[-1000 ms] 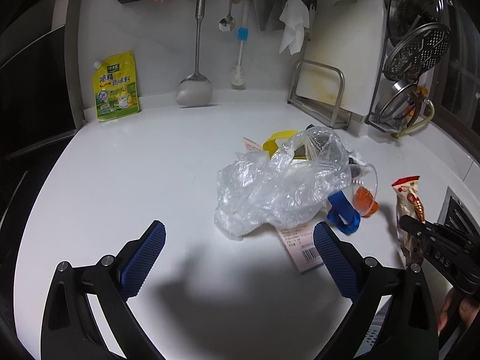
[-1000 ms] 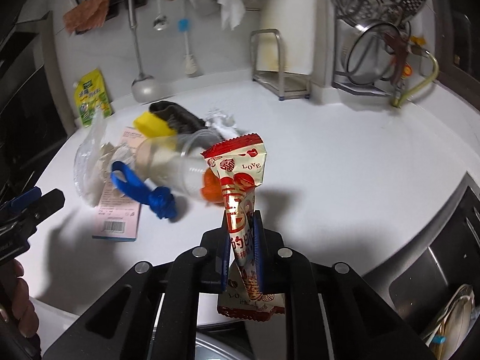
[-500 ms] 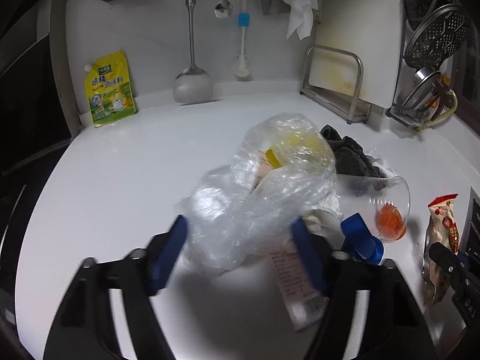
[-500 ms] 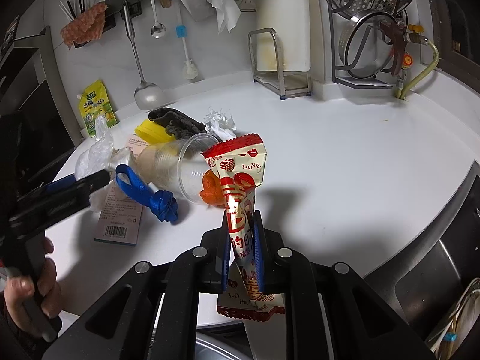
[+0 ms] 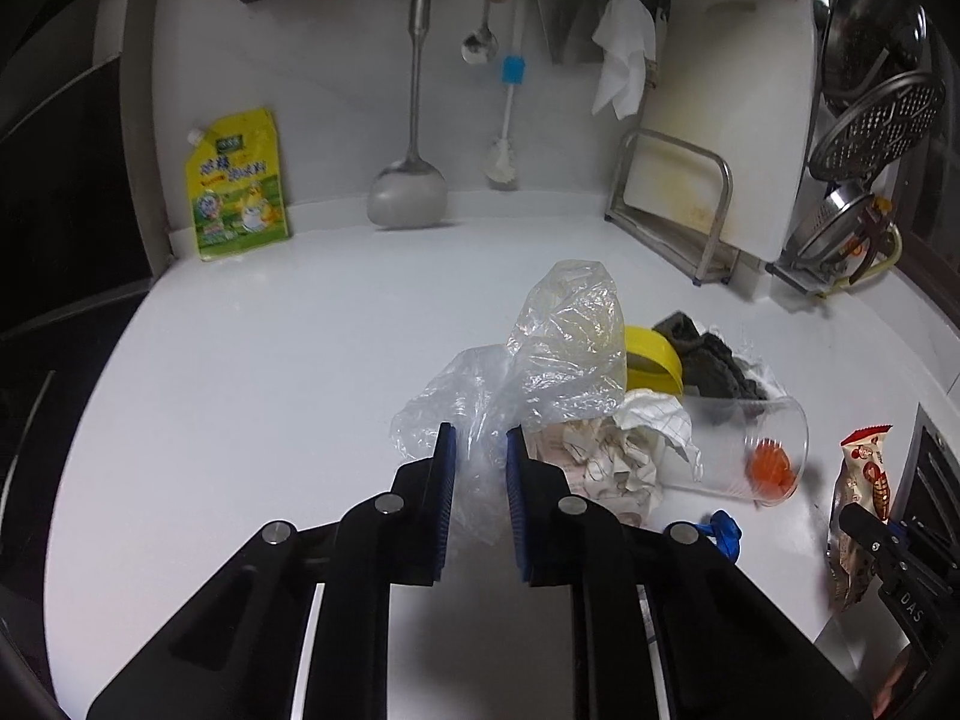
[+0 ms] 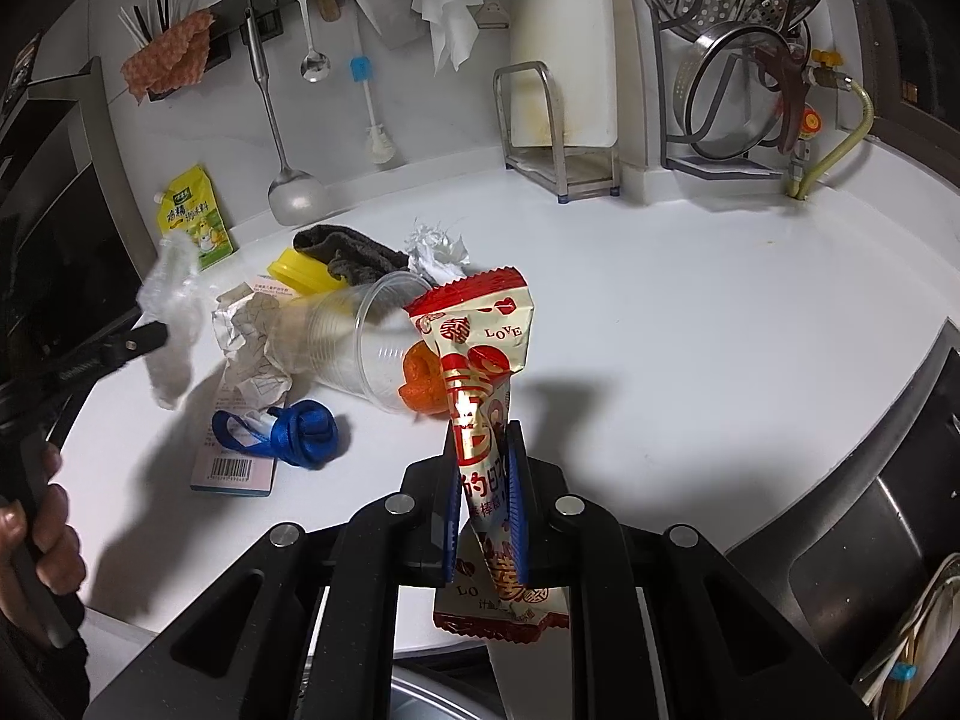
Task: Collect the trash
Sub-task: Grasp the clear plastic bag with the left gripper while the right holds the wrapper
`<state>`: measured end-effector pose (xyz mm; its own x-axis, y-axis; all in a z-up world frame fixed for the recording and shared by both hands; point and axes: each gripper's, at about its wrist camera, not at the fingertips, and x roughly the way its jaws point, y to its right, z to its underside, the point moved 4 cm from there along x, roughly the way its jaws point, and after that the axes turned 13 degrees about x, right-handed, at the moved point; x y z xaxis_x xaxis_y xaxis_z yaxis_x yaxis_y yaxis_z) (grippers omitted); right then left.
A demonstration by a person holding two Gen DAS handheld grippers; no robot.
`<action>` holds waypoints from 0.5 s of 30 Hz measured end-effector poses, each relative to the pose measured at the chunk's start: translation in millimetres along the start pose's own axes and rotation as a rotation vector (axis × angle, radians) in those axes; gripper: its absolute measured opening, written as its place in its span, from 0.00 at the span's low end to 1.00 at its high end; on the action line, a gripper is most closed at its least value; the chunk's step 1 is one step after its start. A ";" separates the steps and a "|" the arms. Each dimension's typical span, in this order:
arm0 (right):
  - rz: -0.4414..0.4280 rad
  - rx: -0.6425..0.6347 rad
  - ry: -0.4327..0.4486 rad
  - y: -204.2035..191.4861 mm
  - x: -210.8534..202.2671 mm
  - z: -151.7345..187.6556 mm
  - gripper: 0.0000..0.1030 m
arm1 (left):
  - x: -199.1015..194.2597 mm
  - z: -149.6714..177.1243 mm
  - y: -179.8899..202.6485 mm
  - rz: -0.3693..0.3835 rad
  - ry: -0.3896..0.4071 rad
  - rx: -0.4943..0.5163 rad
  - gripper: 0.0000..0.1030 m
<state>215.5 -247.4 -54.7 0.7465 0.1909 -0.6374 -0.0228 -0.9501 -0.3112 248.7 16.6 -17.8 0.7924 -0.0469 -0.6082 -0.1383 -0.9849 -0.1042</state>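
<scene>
My left gripper (image 5: 478, 450) is shut on a crumpled clear plastic bag (image 5: 558, 342) and holds it above the white counter (image 5: 270, 360); the bag also shows in the right wrist view (image 6: 174, 324). My right gripper (image 6: 485, 450) is shut on a red and gold snack wrapper (image 6: 480, 354), which stands upright between the pads. On the counter lie crumpled paper (image 5: 624, 450), a tipped clear cup (image 5: 744, 450) with an orange scrap (image 5: 771, 468), a blue ribbon (image 6: 300, 432), a yellow lid (image 5: 651, 354), a dark cloth (image 5: 708, 360) and a barcode card (image 6: 234, 468).
A yellow pouch (image 5: 237, 186) leans on the back wall under hanging utensils (image 5: 414, 120). A cutting board in a metal rack (image 5: 690, 204) and a pot rack (image 5: 864, 138) stand at the right. A sink (image 6: 870, 540) lies at the counter's front right.
My left gripper closed on the plastic bag and lifted it off the pile, uncovering the crumpled paper and cup. My right gripper kept its hold on the wrapper.
</scene>
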 end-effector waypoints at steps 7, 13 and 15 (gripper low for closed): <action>0.000 0.026 0.027 -3.9 -26.3 11.0 0.13 | -45.8 9.6 0.8 -0.011 0.053 0.044 0.16; -0.005 0.057 0.042 -8.9 -59.6 40.4 0.13 | -84.4 33.3 17.5 0.033 0.075 0.069 0.16; 0.003 0.060 0.048 -11.3 -69.2 50.8 0.13 | -94.8 42.2 24.4 0.047 0.073 0.083 0.16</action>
<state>130.4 -237.3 -42.9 0.7773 0.1749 -0.6044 -0.0635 -0.9339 -0.3519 145.2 4.1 4.2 0.8247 -0.1080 -0.5552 -0.2229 -0.9642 -0.1436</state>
